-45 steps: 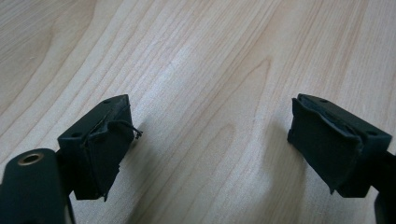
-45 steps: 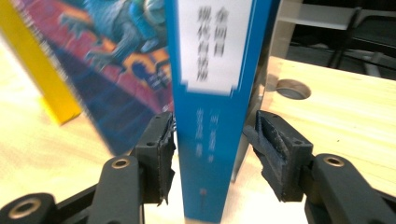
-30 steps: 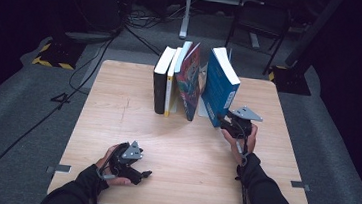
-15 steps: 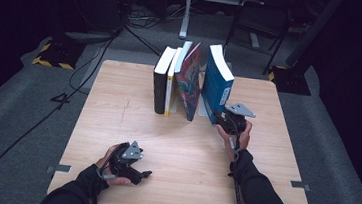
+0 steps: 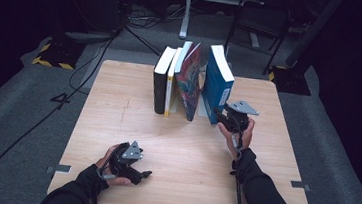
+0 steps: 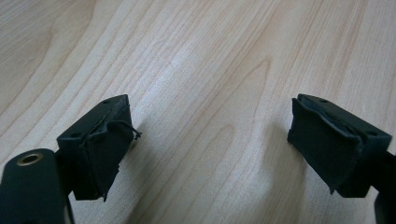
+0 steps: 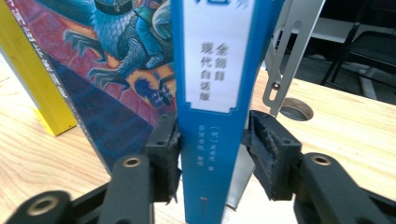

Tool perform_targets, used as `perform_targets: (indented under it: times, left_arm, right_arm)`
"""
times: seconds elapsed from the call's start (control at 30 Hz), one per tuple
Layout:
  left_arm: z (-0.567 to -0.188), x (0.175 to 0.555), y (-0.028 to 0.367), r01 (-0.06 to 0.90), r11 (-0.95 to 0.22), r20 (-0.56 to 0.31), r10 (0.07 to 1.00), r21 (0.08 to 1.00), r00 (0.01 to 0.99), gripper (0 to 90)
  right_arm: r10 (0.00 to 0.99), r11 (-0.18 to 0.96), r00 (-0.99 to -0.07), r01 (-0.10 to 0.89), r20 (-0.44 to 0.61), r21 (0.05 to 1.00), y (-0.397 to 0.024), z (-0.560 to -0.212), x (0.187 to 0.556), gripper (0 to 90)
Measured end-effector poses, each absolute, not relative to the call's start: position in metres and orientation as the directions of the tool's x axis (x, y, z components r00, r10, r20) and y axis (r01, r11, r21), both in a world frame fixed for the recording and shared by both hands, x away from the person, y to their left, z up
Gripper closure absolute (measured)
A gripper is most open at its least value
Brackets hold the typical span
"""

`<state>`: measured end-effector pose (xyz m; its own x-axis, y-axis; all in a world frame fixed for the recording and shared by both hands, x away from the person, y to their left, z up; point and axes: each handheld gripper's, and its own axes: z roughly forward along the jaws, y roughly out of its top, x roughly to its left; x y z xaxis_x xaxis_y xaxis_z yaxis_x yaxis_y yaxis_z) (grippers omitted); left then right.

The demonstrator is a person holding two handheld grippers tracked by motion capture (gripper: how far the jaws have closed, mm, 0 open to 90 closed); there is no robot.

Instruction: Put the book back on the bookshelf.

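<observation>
Standing four books [image 5: 191,83], right gripper [image 7: 212,149] jaws loosening around the blue book [image 7: 212,116]; left gripper [image 6: 210,144] wide.

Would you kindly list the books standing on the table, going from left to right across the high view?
black book → yellow book → illustrated red-and-blue book → blue book, whose spine sits between the jaws of the right hand-held gripper.

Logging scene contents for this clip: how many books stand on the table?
4, in one row at the far middle of the table: black book leftmost, yellow book, colourful illustrated book leaning, blue book rightmost. A thinner one could be hidden between them.
</observation>
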<state>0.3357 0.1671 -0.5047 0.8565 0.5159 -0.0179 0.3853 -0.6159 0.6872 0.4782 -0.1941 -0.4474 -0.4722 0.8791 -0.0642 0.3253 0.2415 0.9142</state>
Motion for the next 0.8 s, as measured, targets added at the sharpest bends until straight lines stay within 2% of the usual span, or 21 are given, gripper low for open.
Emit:
perform_targets:
  times: [0.17,0.27,0.4,0.5,0.67,0.8]
  left_arm:
    - [-0.505,0.336,0.167,0.386,-0.615,-0.017,0.517,0.688,0.856,14.0]
    - [-0.505,0.335,0.167,0.386,-0.615,-0.017,0.518,0.687,0.855,14.1]
    - [-0.505,0.335,0.167,0.386,-0.615,-0.017,0.518,0.688,0.855,14.1]
    - [-0.505,0.335,0.167,0.386,-0.614,-0.017,0.519,0.688,0.855,14.1]
    - [-0.505,0.335,0.167,0.386,-0.615,-0.017,0.519,0.688,0.855,14.1]
    - [-0.505,0.335,0.167,0.386,-0.615,-0.016,0.519,0.688,0.855,14.1]
  right_arm:
    - [0.866,0.26,-0.495,0.342,-0.062,0.903,-0.199,-0.442,0.478,49.5]
    - [0.835,0.31,-0.544,0.353,-0.076,0.883,-0.206,-0.437,0.478,40.8]
    - [0.821,0.333,-0.565,0.356,-0.083,0.873,-0.217,-0.43,0.475,36.8]
    - [0.809,0.355,-0.58,0.35,-0.097,0.867,-0.223,-0.427,0.472,35.9]
    - [0.787,0.454,-0.588,0.346,-0.187,0.821,-0.23,-0.419,0.461,33.4]
    - [0.767,0.481,-0.611,0.345,-0.196,0.806,-0.233,-0.418,0.453,32.8]
